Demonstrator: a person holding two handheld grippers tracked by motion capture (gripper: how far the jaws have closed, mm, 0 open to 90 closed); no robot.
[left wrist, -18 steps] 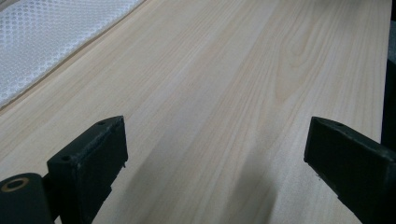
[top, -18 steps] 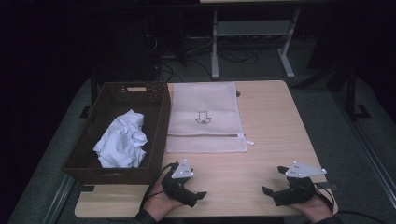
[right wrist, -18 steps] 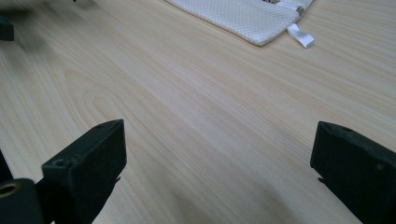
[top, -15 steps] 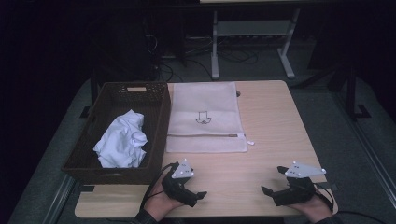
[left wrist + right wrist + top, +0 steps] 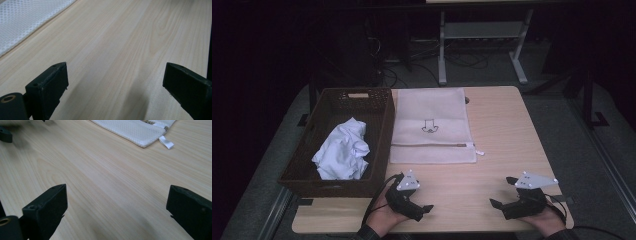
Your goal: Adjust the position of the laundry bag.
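I rest my left gripper (image 5: 424,210) low on the near edge of the wooden table (image 5: 502,135), jaws spread wide with only bare wood between them. My right gripper (image 5: 497,202) lies well apart from it at the near right, jaws likewise spread and holding nothing. The white mesh bag (image 5: 432,125) lies flat on the table beyond my left gripper, its edge just beside the dark wicker basket (image 5: 329,187), where a crumpled white cloth (image 5: 343,150) sits.
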